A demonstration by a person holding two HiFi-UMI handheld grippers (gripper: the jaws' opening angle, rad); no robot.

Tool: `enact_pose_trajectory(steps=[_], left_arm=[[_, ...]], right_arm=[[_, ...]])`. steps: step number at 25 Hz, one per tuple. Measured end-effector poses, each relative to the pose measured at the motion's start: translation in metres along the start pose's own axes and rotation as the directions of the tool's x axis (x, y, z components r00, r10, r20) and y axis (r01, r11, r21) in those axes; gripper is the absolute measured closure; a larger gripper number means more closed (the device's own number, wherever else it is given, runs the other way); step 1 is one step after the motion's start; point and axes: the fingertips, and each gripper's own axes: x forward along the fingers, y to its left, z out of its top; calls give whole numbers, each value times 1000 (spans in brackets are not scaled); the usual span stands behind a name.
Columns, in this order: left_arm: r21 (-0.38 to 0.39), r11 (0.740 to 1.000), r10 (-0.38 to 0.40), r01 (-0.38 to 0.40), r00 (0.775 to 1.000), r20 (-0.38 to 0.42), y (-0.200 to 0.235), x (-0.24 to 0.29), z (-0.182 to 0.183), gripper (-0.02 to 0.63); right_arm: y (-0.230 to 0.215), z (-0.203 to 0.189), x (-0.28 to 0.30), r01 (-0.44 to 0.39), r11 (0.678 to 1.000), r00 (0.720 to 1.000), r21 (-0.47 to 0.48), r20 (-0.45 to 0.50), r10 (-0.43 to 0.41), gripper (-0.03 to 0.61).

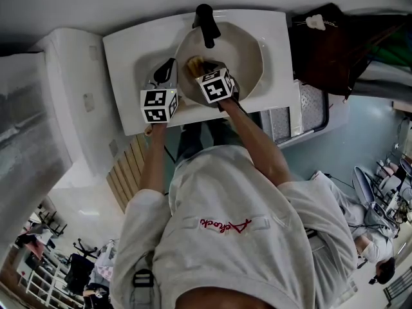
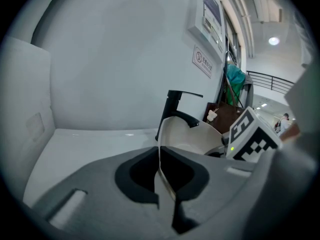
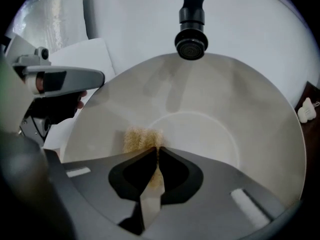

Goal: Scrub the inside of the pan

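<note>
A white round pan sits on the white counter under a black tap. My left gripper is at the pan's left edge; in the left gripper view its jaws are shut on the thin pan rim. My right gripper reaches into the pan and is shut on a small yellowish scrubber. The scrubber rests against the pan's inner wall, left of the flat bottom, just ahead of the right gripper. The tap's spout hangs above the pan's far side.
The white counter runs along a white wall. A dark bag stands right of the counter. The tap's black column rises behind the pan. The right gripper's marker cube sits close to the left gripper.
</note>
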Motion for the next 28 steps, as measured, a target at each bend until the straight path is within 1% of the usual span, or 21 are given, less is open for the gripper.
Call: enact_pose_trajectory(steps=[7, 11, 19, 28], left_arm=[[0, 1000, 2, -2, 1000, 0, 0, 0, 0, 601], [-1, 1000, 3, -3, 1000, 2, 0, 0, 0, 601], [-1, 1000, 5, -5, 1000, -1, 0, 0, 0, 601], [0, 1000, 4, -4, 1000, -1, 0, 0, 0, 601]], right_arm=[[-33, 12, -7, 51, 998, 998, 45, 31, -52, 552], [-42, 24, -7, 63, 997, 997, 50, 50, -65, 552], [-35, 44, 4, 50, 998, 997, 36, 64, -52, 552], [-28, 41, 10, 39, 999, 998, 22, 44, -40, 552]])
